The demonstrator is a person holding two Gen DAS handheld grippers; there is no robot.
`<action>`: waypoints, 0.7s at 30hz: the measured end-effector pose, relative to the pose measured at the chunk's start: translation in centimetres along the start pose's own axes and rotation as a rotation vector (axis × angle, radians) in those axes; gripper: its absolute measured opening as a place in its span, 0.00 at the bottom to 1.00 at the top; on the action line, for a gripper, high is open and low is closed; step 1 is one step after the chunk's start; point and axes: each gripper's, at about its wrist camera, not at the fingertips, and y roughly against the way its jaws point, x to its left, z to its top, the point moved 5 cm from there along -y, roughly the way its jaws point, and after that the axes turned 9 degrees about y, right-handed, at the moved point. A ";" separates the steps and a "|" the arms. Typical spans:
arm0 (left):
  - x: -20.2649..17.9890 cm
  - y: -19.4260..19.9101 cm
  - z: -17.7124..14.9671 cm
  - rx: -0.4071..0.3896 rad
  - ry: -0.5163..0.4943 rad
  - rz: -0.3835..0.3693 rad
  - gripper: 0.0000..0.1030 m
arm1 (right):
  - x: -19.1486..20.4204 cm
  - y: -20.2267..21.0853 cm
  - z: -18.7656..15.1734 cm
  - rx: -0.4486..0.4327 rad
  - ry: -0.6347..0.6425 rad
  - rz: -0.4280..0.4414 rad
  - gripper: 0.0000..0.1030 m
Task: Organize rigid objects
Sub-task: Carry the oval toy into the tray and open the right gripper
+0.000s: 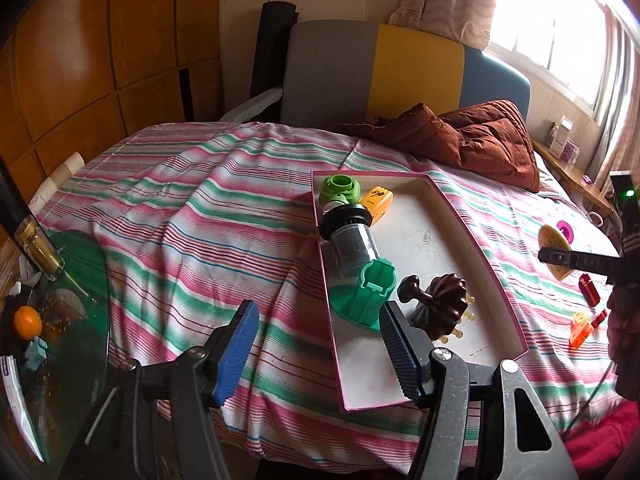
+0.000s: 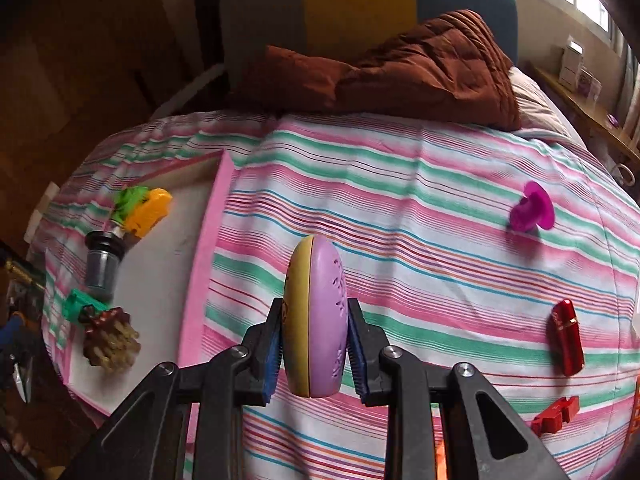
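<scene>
A bedroom in a home, shown by its furnishings.

A bed (image 1: pixel 192 208) covered with a pink, green and white striped sheet is seen filling most of both views, with a padded headboard (image 1: pixel 400 72) in grey, yellow and blue panels at its far edge. A rumpled brown quilt (image 1: pixel 472 136) is laid near the headboard. Daylight is admitted through a curtained window (image 1: pixel 560 28) at the far right corner, above a wooden ledge (image 1: pixel 576 176) on which small boxes are kept. Wooden wardrobe panels (image 1: pixel 100 48) are seen along the left side, and a glass side table (image 1: pixel 80 280) with a bottle and an orange is set by the bed's near left edge.
</scene>
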 end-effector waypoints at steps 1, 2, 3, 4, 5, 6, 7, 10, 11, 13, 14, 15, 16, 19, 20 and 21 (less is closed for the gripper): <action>0.1 0.0 0.0 0.000 0.004 0.003 0.62 | 1.0 0.0 0.5 -0.006 0.014 0.027 0.27; 0.3 -0.1 0.0 0.000 0.007 0.005 0.62 | 2.1 0.0 1.0 -0.011 0.030 0.046 0.27; 0.4 -0.1 0.0 0.000 0.009 0.007 0.62 | 3.2 -0.1 1.5 -0.017 0.049 0.061 0.27; 0.5 -0.1 0.0 0.001 0.011 0.009 0.62 | 4.4 -0.2 1.9 -0.021 0.067 0.077 0.27; 0.6 -0.2 0.1 0.000 0.012 0.012 0.62 | 5.5 -0.3 2.4 -0.021 0.082 0.098 0.27; 0.7 -0.2 0.1 -0.002 0.012 0.015 0.62 | 6.7 -0.4 2.8 -0.020 0.098 0.118 0.27; 0.9 -0.2 0.1 -0.004 0.013 0.019 0.62 | 7.8 -0.6 3.0 -0.018 0.117 0.132 0.27; 1.2 -0.2 0.1 -0.002 0.019 0.024 0.62 | 10.6 -2.0 3.7 0.003 0.171 0.164 0.27; 1.4 -0.2 0.2 -0.003 0.021 0.028 0.62 | 11.4 -2.4 3.9 0.009 0.185 0.171 0.27; 1.7 -0.3 0.2 -0.004 0.025 0.033 0.62 | 12.7 -3.3 3.9 0.026 0.203 0.186 0.27; 1.8 -0.3 0.2 -0.004 0.027 0.036 0.62 | 13.3 -3.8 4.0 0.039 0.208 0.196 0.27; 1.9 -0.3 0.1 -0.004 0.030 0.037 0.62 | 13.7 -4.4 4.0 0.051 0.213 0.201 0.27; 2.0 -0.3 0.1 -0.003 0.033 0.037 0.62 | 14.0 -5.0 4.0 0.064 0.218 0.200 0.27; 2.2 -0.4 0.0 -0.003 0.035 0.042 0.62 | 15.0 -6.5 4.1 0.096 0.235 0.196 0.27; 2.2 -0.5 0.0 0.000 0.036 0.045 0.62 | 15.3 -7.0 4.2 0.102 0.237 0.195 0.27; 2.3 -0.5 0.0 0.001 0.038 0.047 0.62 | 15.6 -7.3 4.3 0.106 0.240 0.195 0.27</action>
